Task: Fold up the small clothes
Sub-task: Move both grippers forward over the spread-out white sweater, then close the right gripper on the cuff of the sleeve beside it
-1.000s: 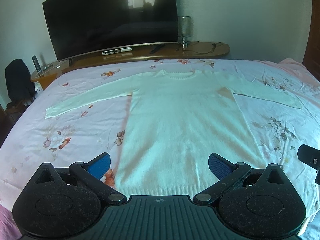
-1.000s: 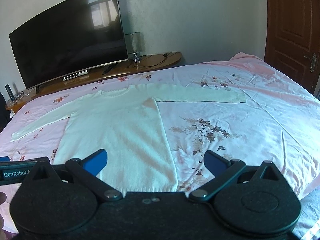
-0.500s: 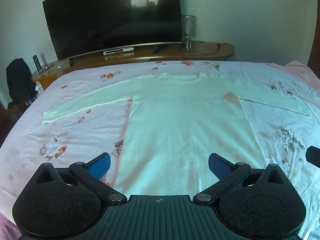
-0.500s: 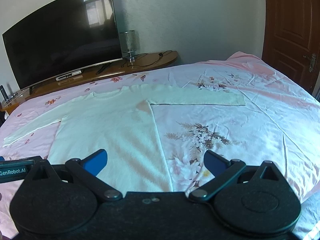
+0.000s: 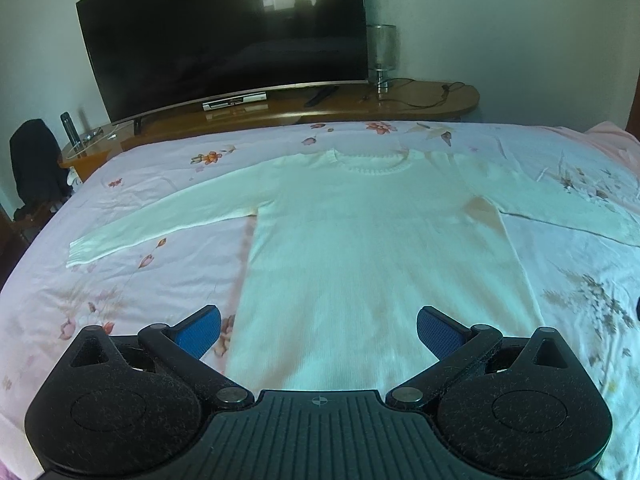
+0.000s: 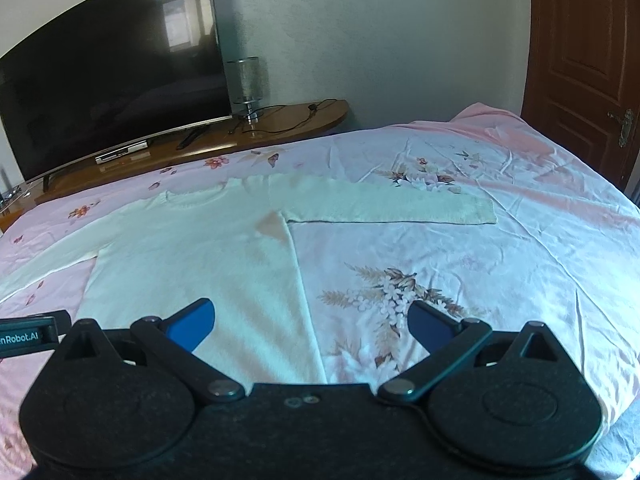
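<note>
Sweater (image 5: 376, 248): white knit, long-sleeved, spread flat and face up across the middle of the frame on the bed, neckline toward the top, hem running down behind the tongs at the bottom edge
Sleeves: both stretched out sideways; one (image 5: 160, 220) reaches to the left of the left wrist view, the other (image 6: 392, 204) lies straight toward the right of centre in the right wrist view
Mark: a tan patch (image 6: 272, 224) at the armpit where that sleeve meets the body
Left tongs (image 5: 319, 330): spread wide apart, blue pads bare, gripping nothing, low over the hem
Right tongs (image 6: 312, 324): also spread wide and empty, low over the sweater's side edge and the sheet beside it
Bed (image 6: 520, 240): pink sheet with flower prints, lightly creased
Table (image 5: 400, 102): wooden, along the far side of the bed
On the table: large dark television (image 5: 224, 36), small lamp (image 6: 246, 84), cables
Door (image 6: 584, 64): dark brown, upper right of the right wrist view
</note>
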A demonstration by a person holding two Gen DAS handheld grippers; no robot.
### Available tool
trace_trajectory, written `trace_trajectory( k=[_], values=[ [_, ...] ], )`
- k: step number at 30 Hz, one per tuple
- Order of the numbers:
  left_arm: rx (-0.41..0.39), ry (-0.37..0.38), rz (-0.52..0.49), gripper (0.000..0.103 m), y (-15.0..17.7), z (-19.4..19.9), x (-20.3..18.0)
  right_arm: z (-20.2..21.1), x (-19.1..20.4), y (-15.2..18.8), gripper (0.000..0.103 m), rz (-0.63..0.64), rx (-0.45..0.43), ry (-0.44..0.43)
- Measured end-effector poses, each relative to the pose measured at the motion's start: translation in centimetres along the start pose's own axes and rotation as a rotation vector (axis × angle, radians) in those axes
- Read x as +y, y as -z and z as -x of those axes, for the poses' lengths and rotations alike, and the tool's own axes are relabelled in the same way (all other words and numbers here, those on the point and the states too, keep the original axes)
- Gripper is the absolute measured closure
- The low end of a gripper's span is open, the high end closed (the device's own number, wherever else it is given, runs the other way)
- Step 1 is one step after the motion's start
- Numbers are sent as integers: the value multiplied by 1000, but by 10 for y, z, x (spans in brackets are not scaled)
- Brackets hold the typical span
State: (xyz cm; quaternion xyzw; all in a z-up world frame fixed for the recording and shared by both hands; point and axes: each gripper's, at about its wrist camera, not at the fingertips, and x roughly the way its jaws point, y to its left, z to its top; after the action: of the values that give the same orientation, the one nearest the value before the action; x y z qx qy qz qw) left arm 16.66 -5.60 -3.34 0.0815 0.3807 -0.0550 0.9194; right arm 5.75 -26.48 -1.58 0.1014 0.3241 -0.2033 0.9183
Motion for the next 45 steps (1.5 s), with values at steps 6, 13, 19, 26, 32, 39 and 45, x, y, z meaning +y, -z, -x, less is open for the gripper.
trace_trajectory(
  k=[6, 13, 19, 26, 32, 39, 45],
  values=[
    [25, 28, 12, 0, -17, -37, -6, -35, -8, -14, 0, -25, 15, 8],
    [34, 4, 5, 0, -39, -76, -18, -78, -12, -29, 0, -34, 22, 24],
    [52, -15, -4, 0, -56, -109, -29, -112, -19, -42, 0, -40, 34, 42],
    [67, -24, -29, 0, -75, -144, -49, -151, -36, -56, 1, -67, 52, 77],
    [75, -26, -27, 0, -88, -177, -63, -185, -58, -62, 5, -109, 61, 121],
    [95, -30, -32, 0, -99, -217, -82, -231, -80, -66, 12, -149, 120, 146],
    [105, -39, -38, 0, -105, -241, -92, -264, -94, -65, 20, -189, 180, 148]
  ],
)
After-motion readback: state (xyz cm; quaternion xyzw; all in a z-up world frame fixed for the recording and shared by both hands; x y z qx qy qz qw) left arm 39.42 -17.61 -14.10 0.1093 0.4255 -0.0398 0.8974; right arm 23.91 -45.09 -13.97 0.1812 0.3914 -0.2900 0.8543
